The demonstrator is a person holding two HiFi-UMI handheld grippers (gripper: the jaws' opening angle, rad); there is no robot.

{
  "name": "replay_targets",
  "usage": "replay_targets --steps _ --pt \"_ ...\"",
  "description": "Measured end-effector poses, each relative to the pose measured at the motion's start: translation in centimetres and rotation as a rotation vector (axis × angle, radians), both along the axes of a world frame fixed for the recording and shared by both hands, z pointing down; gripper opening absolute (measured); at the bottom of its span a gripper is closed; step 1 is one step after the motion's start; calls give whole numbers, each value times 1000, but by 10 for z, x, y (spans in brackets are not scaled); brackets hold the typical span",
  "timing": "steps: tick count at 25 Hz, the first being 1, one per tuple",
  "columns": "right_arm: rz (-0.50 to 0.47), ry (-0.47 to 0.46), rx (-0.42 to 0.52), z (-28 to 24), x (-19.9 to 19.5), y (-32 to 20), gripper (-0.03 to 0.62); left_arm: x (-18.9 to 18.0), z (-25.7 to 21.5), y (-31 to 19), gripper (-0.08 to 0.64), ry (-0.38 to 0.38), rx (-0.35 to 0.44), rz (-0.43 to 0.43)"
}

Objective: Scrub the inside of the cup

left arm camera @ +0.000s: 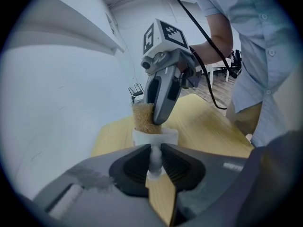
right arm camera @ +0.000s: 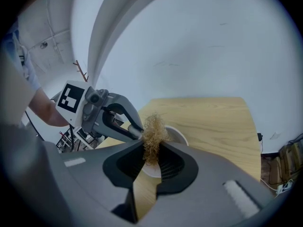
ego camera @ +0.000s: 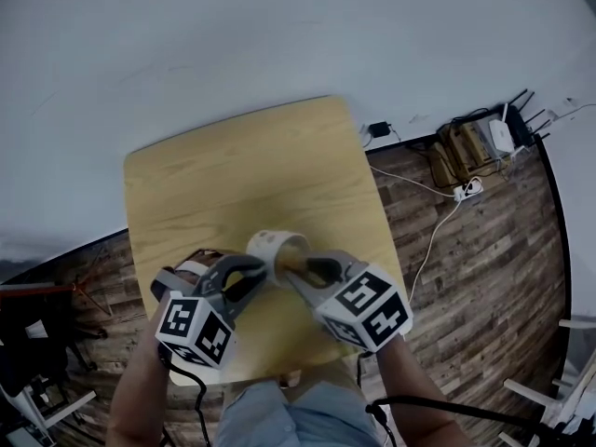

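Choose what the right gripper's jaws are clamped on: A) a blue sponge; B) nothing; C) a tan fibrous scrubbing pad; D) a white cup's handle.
C: the right gripper pinches the tan fibrous scrubbing pad at the mouth of the white cup.

No words, numbers or brand names can be read anywhere, only black-and-white square markers (patterns, not letters) on the left gripper's cube [ego camera: 196, 329] and the right gripper's cube [ego camera: 371, 307].
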State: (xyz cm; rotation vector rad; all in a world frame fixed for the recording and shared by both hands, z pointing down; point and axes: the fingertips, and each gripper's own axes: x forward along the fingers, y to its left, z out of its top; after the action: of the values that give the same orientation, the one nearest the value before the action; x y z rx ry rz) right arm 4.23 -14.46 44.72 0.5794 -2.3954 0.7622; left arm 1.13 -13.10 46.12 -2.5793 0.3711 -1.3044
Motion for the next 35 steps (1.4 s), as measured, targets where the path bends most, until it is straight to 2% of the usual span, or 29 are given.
replay_targets --steps 8,15,19,27,35 --pt "33 50 62 4 18 -19 71 1 -4 -4 95 13 -2 -22" --pt "38 80 21 23 27 -6 71 -2 -6 -5 95 58 -29 -79" --pt "32 84 -13 29 23 8 71 -6 -3 -6 95 59 -14 -72" --pt "55 3 -61 25 3 20 71 -2 -3 0 95 78 -20 -71" --pt "93 -36 -17 9 -9 7 71 -5 0 2 95 87 -11 -54"
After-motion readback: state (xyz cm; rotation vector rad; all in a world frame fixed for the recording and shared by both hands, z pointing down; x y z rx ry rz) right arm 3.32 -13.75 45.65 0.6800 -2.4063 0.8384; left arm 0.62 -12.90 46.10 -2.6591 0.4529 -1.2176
